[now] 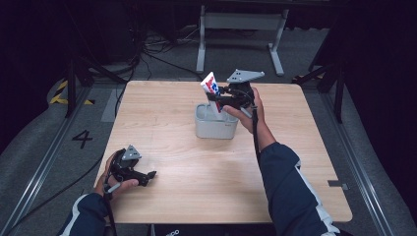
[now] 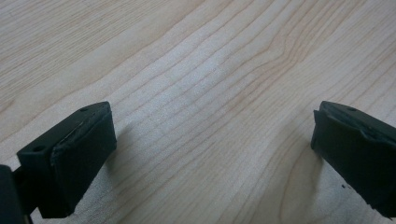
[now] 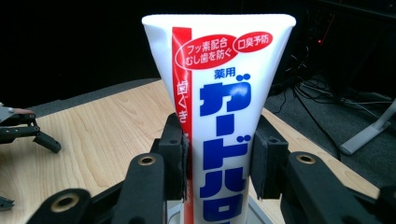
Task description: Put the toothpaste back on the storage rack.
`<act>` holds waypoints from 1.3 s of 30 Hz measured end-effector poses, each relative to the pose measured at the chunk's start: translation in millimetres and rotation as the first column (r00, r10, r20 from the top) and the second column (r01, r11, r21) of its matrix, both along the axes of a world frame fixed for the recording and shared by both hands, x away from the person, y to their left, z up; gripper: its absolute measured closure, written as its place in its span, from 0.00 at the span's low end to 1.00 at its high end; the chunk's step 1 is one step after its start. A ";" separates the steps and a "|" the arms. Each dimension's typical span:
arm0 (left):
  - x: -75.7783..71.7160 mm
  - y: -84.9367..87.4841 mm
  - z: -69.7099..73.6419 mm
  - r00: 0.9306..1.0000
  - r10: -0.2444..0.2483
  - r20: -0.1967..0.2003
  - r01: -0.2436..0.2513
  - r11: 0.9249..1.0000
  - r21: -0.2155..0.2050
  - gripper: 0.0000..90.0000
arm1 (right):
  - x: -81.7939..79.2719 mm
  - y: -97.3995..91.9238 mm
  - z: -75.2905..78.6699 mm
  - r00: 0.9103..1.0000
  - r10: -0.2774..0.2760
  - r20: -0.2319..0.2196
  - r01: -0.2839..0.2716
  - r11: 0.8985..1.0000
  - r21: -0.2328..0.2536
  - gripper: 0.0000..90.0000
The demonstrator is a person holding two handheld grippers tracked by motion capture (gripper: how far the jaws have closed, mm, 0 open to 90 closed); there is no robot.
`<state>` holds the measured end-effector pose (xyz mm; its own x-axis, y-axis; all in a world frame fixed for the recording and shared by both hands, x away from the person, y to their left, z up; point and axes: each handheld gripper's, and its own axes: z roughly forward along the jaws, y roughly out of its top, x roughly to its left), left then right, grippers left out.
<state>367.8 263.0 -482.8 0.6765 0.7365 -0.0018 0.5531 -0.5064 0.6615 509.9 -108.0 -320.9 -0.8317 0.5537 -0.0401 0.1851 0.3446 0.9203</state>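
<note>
Nearest the person, the left gripper (image 1: 147, 175) rests low over the front left part of the wooden table (image 1: 187, 196). In the left gripper view its jaws stand wide apart with bare, pale wood grain (image 2: 210, 93) between them; it holds nothing.

Farther in, the right gripper (image 3: 217, 161) is closed on a toothpaste tube (image 3: 219, 116), its pads pressing the tube from both sides at about mid-height. The tube is white, with a red stripe down one edge, red ovals with white lettering near the flat crimped end, and large blue characters running down the front. The crimped end points up and the tube widens toward it. In the high view the tube (image 1: 212, 87) tilts, its upper end leaning left, and its lower part sits over the opening of a grey rectangular bin (image 1: 215, 129) that stands near the middle of the table, toward the far edge. Whether the tube's lower end touches the bin's inside cannot be told.

The table is light wood with rounded corners. Beyond it lies a grey floor (image 1: 162, 69) with loose black cables (image 1: 152, 49), a white table frame (image 1: 241, 34), yellow-and-black tape (image 1: 61, 93) and a painted numeral 4 (image 1: 82, 138) at the left. The background is dark.
</note>
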 end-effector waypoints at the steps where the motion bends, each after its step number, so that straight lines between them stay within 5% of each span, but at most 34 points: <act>1: 0.1 0.1 0.0 1.000 -0.001 0.001 0.001 1.000 0.001 0.00 | 0.6 0.3 -0.5 1.000 -0.001 -0.002 0.001 1.000 0.000 0.70; 27: 0.1 -0.1 -0.1 1.000 0.001 0.001 -0.001 1.000 -0.001 0.00 | 13.3 -4.3 -24.9 0.999 -0.015 -0.045 0.013 0.999 -0.032 0.69; 39: 0.3 0.0 0.0 1.000 -0.002 -0.001 0.002 1.000 0.000 0.00 | 9.0 -9.7 -36.2 0.998 -0.001 -0.059 -0.006 0.993 -0.118 0.67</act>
